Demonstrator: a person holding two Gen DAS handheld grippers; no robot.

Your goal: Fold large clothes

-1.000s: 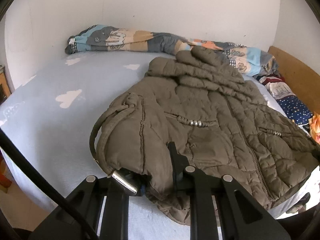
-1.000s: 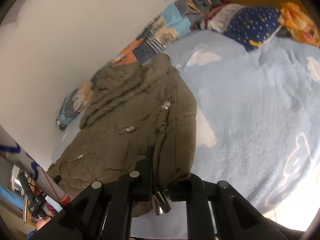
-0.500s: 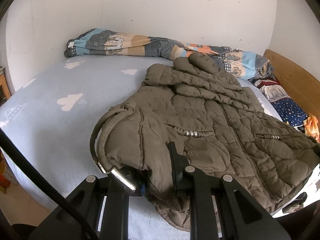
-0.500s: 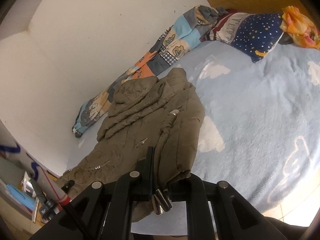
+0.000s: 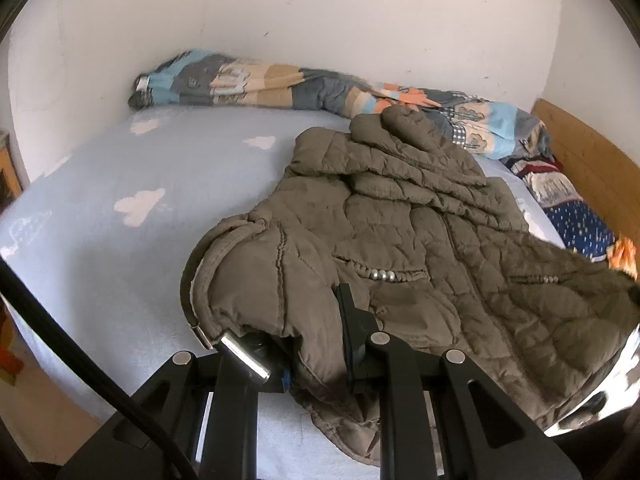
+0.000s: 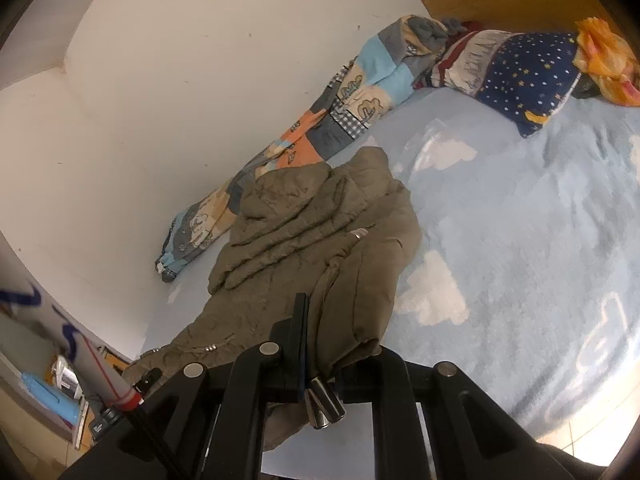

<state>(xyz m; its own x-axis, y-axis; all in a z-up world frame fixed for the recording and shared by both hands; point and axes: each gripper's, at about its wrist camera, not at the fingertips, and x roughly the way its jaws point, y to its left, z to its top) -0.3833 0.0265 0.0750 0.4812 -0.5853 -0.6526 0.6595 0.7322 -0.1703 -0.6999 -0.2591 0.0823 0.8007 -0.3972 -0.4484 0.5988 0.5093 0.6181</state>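
Observation:
A brown quilted jacket (image 5: 400, 240) lies spread on a light blue bed (image 5: 120, 208) with white cloud prints. My left gripper (image 5: 304, 344) is shut on the jacket's near hem corner, where a metal cord end (image 5: 244, 356) hangs. My right gripper (image 6: 332, 344) is shut on the jacket's (image 6: 320, 232) other hem corner and holds it up off the bed (image 6: 520, 240). The jacket's collar end lies far from me, by the rolled blanket.
A rolled patchwork blanket (image 5: 280, 88) lies along the white wall, also in the right wrist view (image 6: 340, 112). A dark star-print pillow (image 6: 520, 72) and orange cloth (image 6: 604, 60) lie by the wooden headboard (image 5: 592, 168). Clutter sits on the floor (image 6: 64, 392) beside the bed.
Both grippers have pulled back and lifted a little with the hem held. The jacket has stretched out flatter and shifted towards the bed's near edge.

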